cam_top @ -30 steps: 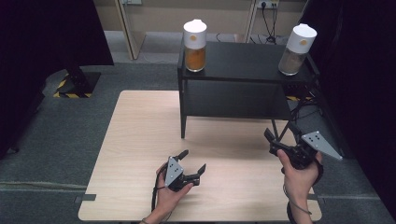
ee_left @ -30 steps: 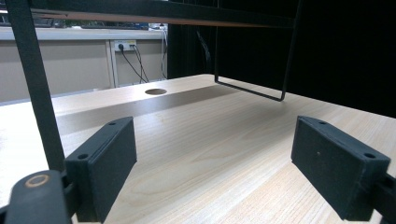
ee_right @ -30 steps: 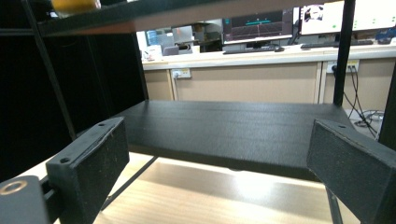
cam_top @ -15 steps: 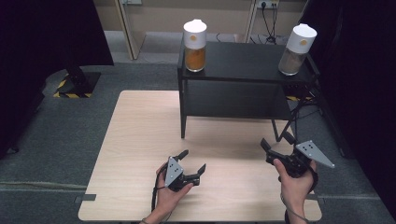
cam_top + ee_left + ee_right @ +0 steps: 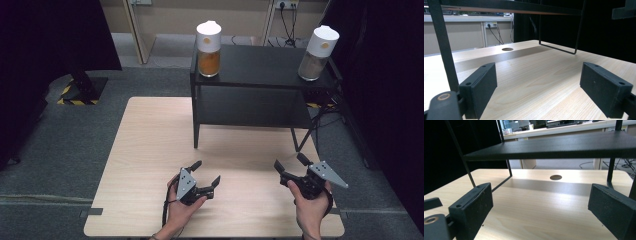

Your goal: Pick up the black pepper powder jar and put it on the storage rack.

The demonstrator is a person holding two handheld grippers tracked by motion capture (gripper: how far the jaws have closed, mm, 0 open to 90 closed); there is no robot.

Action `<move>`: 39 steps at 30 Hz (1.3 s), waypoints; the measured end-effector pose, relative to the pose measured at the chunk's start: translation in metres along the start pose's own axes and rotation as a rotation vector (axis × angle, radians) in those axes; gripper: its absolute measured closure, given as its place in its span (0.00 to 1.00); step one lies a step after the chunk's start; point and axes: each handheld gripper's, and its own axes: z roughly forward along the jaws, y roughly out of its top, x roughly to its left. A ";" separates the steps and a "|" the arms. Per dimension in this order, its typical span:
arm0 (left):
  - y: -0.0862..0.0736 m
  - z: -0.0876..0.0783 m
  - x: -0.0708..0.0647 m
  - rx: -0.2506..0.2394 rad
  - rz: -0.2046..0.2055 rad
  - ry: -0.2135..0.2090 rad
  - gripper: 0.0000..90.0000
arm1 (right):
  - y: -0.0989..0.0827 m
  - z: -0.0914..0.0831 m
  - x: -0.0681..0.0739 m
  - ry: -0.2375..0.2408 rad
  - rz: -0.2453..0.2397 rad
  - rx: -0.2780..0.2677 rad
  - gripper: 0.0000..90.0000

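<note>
I count two tall jars with white lids: one clear jar of orange-brown filling (image 5: 208, 49) and one clear jar of pale grey-brown filling (image 5: 318, 52). There is one black metal shelf rack (image 5: 260, 65) and one light wooden table (image 5: 150, 145). That table has one round hole (image 5: 507, 49) in its top. I hold two black two-jaw tools, my left gripper (image 5: 205, 173) and my right gripper (image 5: 291, 163), so four black jaw pads in all.
</note>
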 end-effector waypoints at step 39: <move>-0.001 0.000 -0.001 -0.003 0.003 0.001 0.15 | -0.060 0.002 -0.004 -0.015 0.015 0.082 0.07</move>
